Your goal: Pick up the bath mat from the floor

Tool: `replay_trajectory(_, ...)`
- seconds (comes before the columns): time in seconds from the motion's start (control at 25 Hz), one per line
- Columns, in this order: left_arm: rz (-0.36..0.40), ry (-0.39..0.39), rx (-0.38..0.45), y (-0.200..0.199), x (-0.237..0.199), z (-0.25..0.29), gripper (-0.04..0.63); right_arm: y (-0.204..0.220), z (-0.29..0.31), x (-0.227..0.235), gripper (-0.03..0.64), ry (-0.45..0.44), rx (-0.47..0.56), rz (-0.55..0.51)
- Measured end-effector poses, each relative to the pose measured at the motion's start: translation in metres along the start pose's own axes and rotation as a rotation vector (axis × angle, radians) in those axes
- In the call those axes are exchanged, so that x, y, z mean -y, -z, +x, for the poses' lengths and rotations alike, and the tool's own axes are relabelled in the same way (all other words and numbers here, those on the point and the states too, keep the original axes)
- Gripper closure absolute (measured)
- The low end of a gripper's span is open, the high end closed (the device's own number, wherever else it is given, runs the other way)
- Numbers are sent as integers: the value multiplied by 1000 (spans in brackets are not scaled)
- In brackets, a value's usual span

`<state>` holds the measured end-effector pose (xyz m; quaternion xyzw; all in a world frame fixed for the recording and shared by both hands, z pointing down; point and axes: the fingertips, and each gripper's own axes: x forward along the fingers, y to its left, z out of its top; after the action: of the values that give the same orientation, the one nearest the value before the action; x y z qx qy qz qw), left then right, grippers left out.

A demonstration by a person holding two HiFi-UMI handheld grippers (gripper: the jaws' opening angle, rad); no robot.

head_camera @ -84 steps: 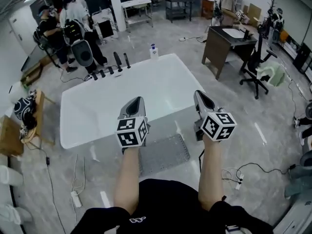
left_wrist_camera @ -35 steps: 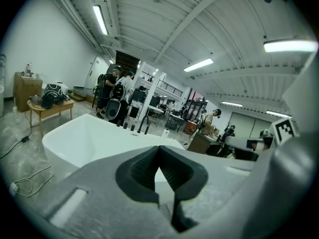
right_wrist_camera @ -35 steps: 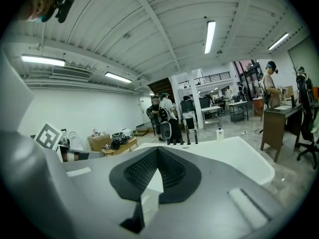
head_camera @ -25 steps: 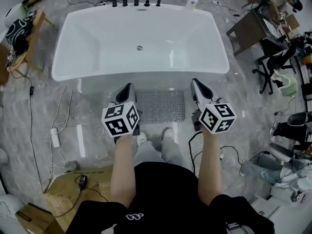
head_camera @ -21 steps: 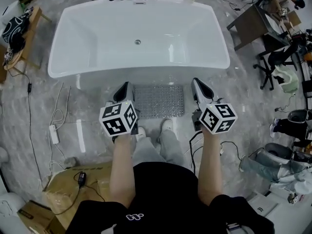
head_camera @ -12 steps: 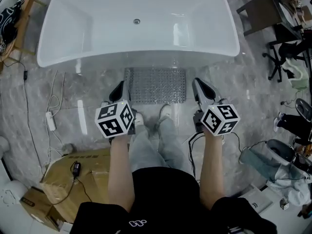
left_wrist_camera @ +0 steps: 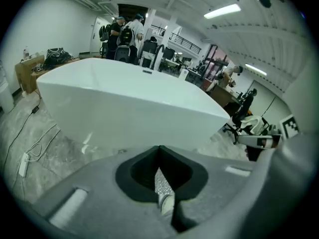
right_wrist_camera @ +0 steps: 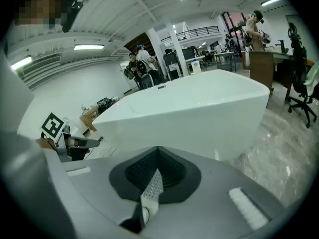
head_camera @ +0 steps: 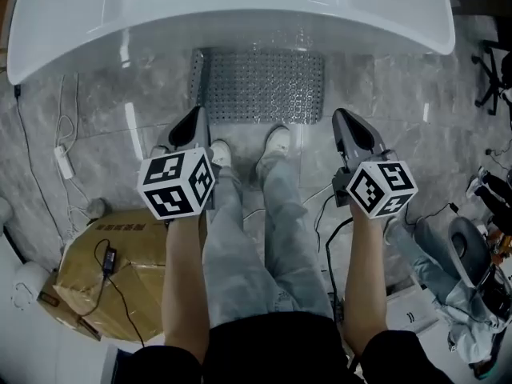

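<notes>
On the floor against the tub, the mat lay flat. The left gripper and right gripper hung high, fingers shut and empty, likely awaiting a stoop.

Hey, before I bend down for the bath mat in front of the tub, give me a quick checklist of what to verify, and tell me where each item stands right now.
1. Bath mat lying flat on the floor in front of the bathtub: ok.
2. Left gripper empty: ok, jaws together on nothing.
3. Right gripper empty: ok, the same.
4. Jaws open to take the mat's edge: not ok, both are shut.
5. Shoes off the mat: cannot tell, the toes sit right at its near edge.
</notes>
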<state>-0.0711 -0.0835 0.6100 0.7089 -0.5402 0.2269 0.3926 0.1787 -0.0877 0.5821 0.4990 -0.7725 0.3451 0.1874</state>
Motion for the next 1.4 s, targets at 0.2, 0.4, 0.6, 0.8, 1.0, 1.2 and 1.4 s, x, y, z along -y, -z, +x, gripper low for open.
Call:
replay_trajectory(0.2,13,-8,-94,55,-6,42,592,69,26,27,611,3,-92,30)
replay_trajectory(0.4,14,-16,-169,97,-19,84,592,112,50,47,611,9,-147,39)
replay_trajectory(0.6,23,-23,-229,135,-29,134,592,151,92,83,607,7,-174,51)
replay_trajectory(0.8,23,-53,-310,177,-55,176,591,194,140,107,556,-10,-198,77)
replay_trajectory(1.0,3,-64,-353,208,-70,210,564,239,165,130,441,-20,-259,93)
replay_trajectory(1.2,42,-106,-394,231,-98,236,398,267,180,151,396,-5,-308,106)
replay_trajectory(1.4,80,-129,-444,256,-129,265,298,292,204,189,350,40,-333,208)
